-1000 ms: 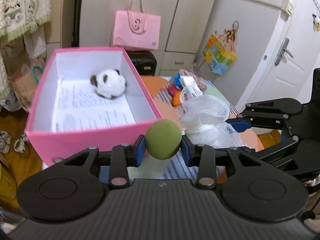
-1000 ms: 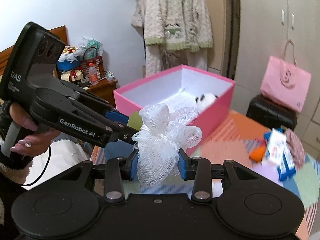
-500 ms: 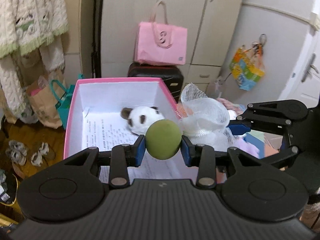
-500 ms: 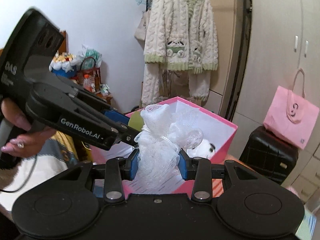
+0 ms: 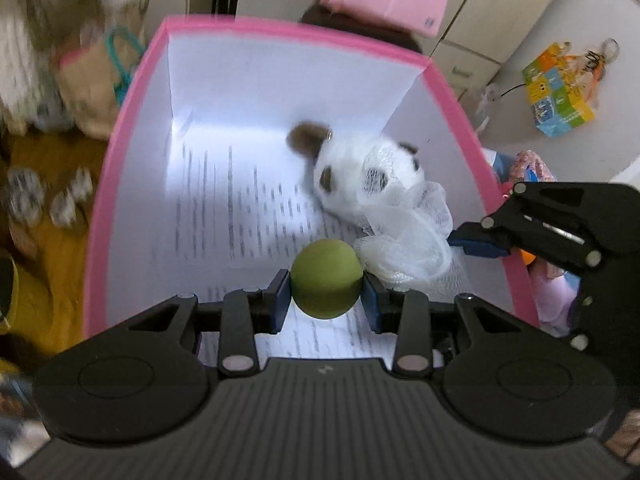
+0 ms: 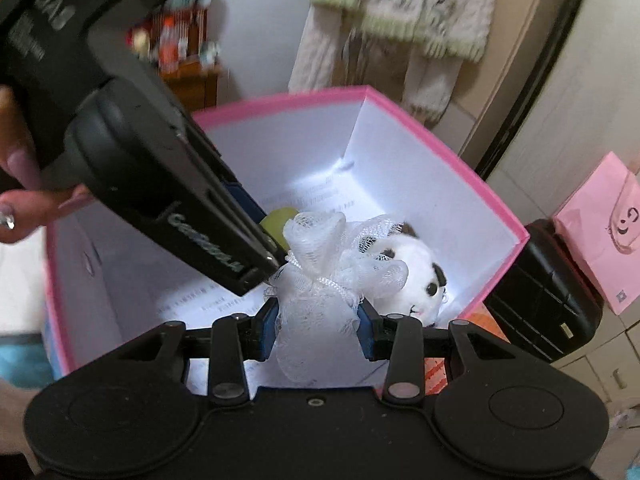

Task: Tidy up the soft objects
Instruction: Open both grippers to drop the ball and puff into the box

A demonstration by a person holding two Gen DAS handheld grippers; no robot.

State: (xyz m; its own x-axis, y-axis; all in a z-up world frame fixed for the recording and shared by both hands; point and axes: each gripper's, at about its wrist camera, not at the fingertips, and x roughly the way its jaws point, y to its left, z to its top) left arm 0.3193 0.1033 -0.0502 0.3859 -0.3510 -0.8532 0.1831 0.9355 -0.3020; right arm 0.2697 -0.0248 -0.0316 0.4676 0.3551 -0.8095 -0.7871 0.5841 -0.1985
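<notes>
Both grippers are over the open pink box (image 5: 448, 92), each carrying something soft. The left gripper (image 5: 326, 290) is clamped on a green ball (image 5: 326, 280), which sits low and center in the left wrist view, above the printed paper (image 5: 240, 200) lining the box floor. The right gripper (image 6: 318, 326) is closed on a white mesh bath pouf (image 6: 328, 272), squeezed between its blue pads at the center of the right wrist view. 1 item is already inside: a white plush toy with dark patches (image 5: 360, 176) lying against the far right wall, right of center in the left wrist view.

The step in hand looks like the release of both items into the box. To do it well:

- Lower each gripper well inside the walls before opening, since the ball will likely roll or bounce on the slick paper if dropped from height.
- Put the ball toward the bare left half of the floor, where nothing lies.
- The pouf overlaps the plush toy in both views; whether they touch I cannot tell. Set it beside the toy, not on top, so it does not spring out.
- The 2 grippers are close together, the left one crossing the upper left of the right wrist view just beside the pouf. Opening 1 at a time and lifting straight up should avoid snagging the mesh or knocking the pink rim.
- Mesh may cling to the pads, so open wide and pause before withdrawing.
</notes>
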